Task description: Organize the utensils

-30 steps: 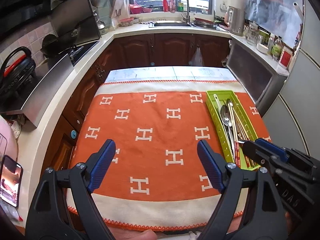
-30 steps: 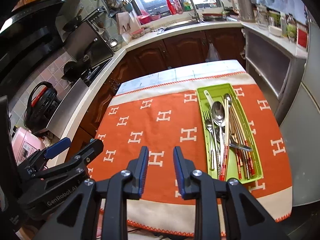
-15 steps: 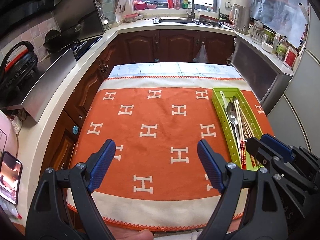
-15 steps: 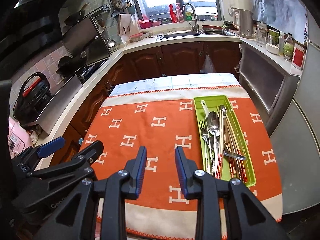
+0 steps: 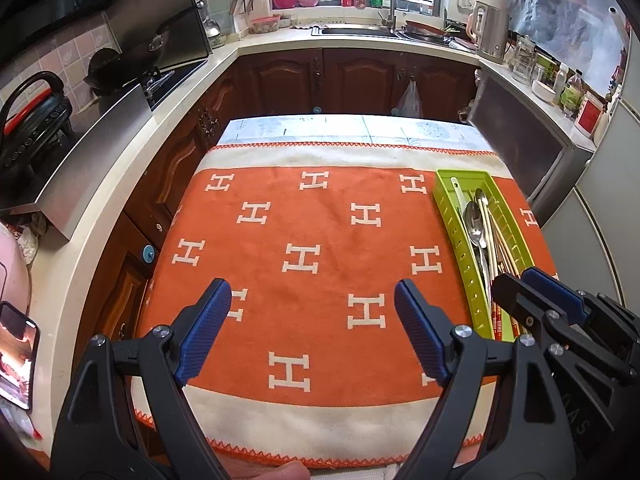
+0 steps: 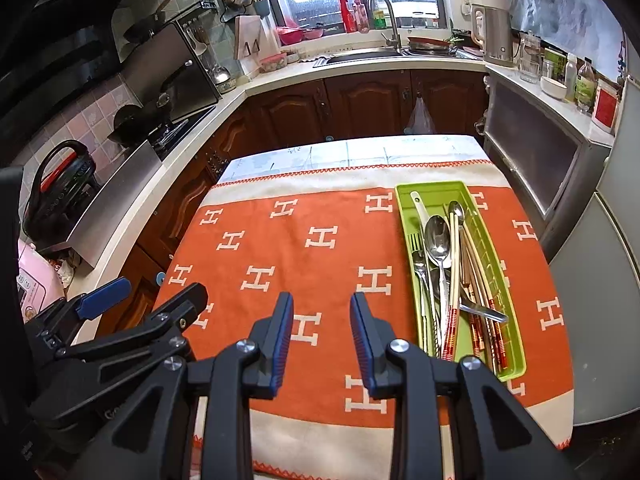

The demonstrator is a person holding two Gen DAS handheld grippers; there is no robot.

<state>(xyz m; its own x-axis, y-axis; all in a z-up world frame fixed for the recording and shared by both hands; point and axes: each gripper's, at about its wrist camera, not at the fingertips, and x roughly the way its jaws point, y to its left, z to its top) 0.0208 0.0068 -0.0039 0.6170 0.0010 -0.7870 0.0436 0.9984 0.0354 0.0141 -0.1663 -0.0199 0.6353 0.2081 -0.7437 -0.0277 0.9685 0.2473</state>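
Note:
A green slotted tray lies on the right side of the orange cloth and holds spoons, a fork and several chopsticks. It also shows in the left wrist view. My right gripper hovers over the near middle of the cloth, left of the tray, jaws a little apart and empty. My left gripper is wide open and empty above the cloth's near edge.
The cloth covers a small table amid kitchen counters. A stove with pans stands at the left, a sink at the back, a kettle and jars at the right. A phone lies at the near left.
Both grippers have drawn back and risen, so the table looks smaller and farther. The right gripper's jaws have opened slightly wider. The tray and utensils have not moved.

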